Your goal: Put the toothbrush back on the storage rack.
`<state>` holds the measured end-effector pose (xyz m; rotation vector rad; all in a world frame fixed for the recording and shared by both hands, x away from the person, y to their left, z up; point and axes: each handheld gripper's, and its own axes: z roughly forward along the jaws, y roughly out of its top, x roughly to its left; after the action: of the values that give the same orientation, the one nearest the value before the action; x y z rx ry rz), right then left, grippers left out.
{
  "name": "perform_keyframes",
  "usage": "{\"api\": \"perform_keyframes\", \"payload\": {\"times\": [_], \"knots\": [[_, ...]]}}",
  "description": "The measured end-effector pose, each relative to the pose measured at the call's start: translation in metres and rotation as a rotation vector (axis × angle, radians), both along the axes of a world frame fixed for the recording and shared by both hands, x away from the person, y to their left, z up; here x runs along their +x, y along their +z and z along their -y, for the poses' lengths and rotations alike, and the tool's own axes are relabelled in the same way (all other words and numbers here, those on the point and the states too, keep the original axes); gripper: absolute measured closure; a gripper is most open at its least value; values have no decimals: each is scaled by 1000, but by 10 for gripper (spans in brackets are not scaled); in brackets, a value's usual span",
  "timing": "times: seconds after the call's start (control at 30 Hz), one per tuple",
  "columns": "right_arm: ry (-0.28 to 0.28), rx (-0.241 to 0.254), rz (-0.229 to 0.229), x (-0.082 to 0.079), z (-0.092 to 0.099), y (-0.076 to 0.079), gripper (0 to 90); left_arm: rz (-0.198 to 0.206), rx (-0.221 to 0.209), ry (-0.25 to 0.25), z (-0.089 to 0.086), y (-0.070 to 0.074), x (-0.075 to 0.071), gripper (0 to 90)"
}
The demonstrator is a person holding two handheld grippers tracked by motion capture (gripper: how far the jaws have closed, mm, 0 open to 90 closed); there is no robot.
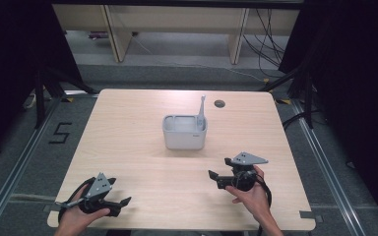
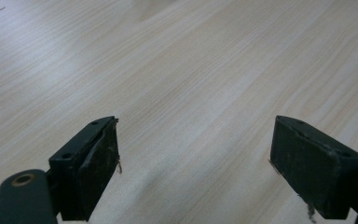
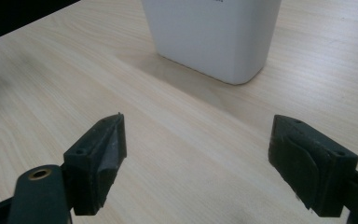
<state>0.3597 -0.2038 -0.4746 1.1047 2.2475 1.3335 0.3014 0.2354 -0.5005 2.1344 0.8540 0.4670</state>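
A white rectangular holder (image 1: 184, 132) with compartments stands mid-table, and a white toothbrush-like stick (image 1: 202, 109) rises upright from its right compartment. My left gripper (image 1: 119, 206) rests low at the front left corner, open, with bare wood between its jaws; its own view shows the same gap (image 2: 193, 163). My right gripper (image 1: 219, 173) hovers at the front right, open and empty, pointing left. In the right gripper view the gripper (image 3: 196, 158) faces the holder (image 3: 214, 37), which stands a short way beyond the jaws.
The light wooden table (image 1: 142, 162) has a round cable hole (image 1: 219, 103) near its back right edge. Dark curtains and stands flank both sides. Wooden furniture legs and cables sit on the floor beyond the far edge.
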Motion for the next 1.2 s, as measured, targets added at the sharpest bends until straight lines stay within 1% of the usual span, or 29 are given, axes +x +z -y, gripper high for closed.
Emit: {"api": "perform_keyframes", "payload": {"times": [0.07, 0.1, 0.13, 0.17, 0.2, 0.23, 0.27, 0.3, 0.33, 0.4, 0.43, 0.47, 0.5, 0.53, 0.57, 0.6, 0.63, 0.67, 0.7, 0.73, 0.77, 0.83, 0.87, 0.9, 1.0, 1.03, 1.1, 1.13, 1.2], "knots": [[1, -1, -4, -1, 0, 0, 200, 0, 0, 1, 0, 0, 0, 150], [-7, 14, -20, -3, -1, -1, 200, 1, 0, 1, 0, 0, 0, 150], [4, 17, -19, -3, 0, -1, 200, 1, 0, 1, 0, 0, 0, 150], [6, 12, -20, -3, 0, -1, 199, 2, 0, 1, 0, 0, 0, 150], [-7, 5, -37, -6, 0, -1, 198, 0, 2, -1, 0, 0, 0, 150], [4, -10, -9, -5, 1, -2, 196, 1, 1, 2, 0, 0, 0, 150], [-2, 7, -35, -7, -1, -3, 194, 1, 0, 2, 0, 0, -1, 150], [4, -23, -21, -8, 1, -3, 193, 1, 0, 2, 0, 0, -1, 150], [-2, -4, -44, -10, 0, -4, 191, -2, 0, 1, 0, 0, -1, 150], [15, -22, -35, -10, 1, -5, 184, -4, -7, 11, 1, 0, -1, 150], [19, -20, -26, -10, 1, -6, 177, -4, 10, 3, 0, 0, -1, 150], [5, -13, -52, -12, 1, -6, 174, -4, 10, 3, 0, 0, -1, 150], [22, -40, -35, -11, 3, -7, 173, -4, 10, 3, 0, 0, -1, 150], [14, -26, -54, -13, 2, -8, 172, -4, 11, 2, 0, 0, -1, 150], [16, -29, -55, -14, 2, -8, 170, -4, 11, 2, 0, 0, -1, 150], [13, -31, -81, -16, 2, -8, 168, -4, 11, 3, 0, 0, -1, 150], [25, -43, -68, -15, 3, -9, 168, -4, 12, 3, 0, 0, -1, 150], [15, -28, -83, -17, 1, -10, 168, -4, 11, 3, 0, 0, -1, 150], [13, -47, -83, -18, 2, -9, 168, -4, 11, 3, 0, 0, -1, 150], [28, -56, -62, -18, 3, -10, 168, -4, 12, 2, 0, 0, -1, 150], [23, -59, -83, -20, 2, -10, 168, -4, 12, 3, 0, 0, -1, 150], [23, -70, -78, -22, 2, -11, 168, -3, 23, -3, -1, 0, -1, 150], [38, -85, -69, -21, 3, -12, 167, -3, 22, -3, -1, 0, -1, 150], [39, -66, -83, -22, 2, -13, 168, -3, 22, -3, -1, 0, -1, 150], [48, -91, -63, -23, 4, -12, 167, -5, 20, -8, -1, 0, -1, 150], [24, -73, -104, -27, 2, -12, 167, -6, 19, -7, -1, 0, -1, 150], [41, -86, -87, -27, 4, -13, 167, -4, 20, -3, -1, 0, -1, 150], [31, -95, -80, -27, 5, -13, 166, -4, 20, -4, -1, 0, -1, 150], [29, -95, -87, -29, 6, -13, 165, -7, 17, -9, -1, 0, -1, 150]]}}
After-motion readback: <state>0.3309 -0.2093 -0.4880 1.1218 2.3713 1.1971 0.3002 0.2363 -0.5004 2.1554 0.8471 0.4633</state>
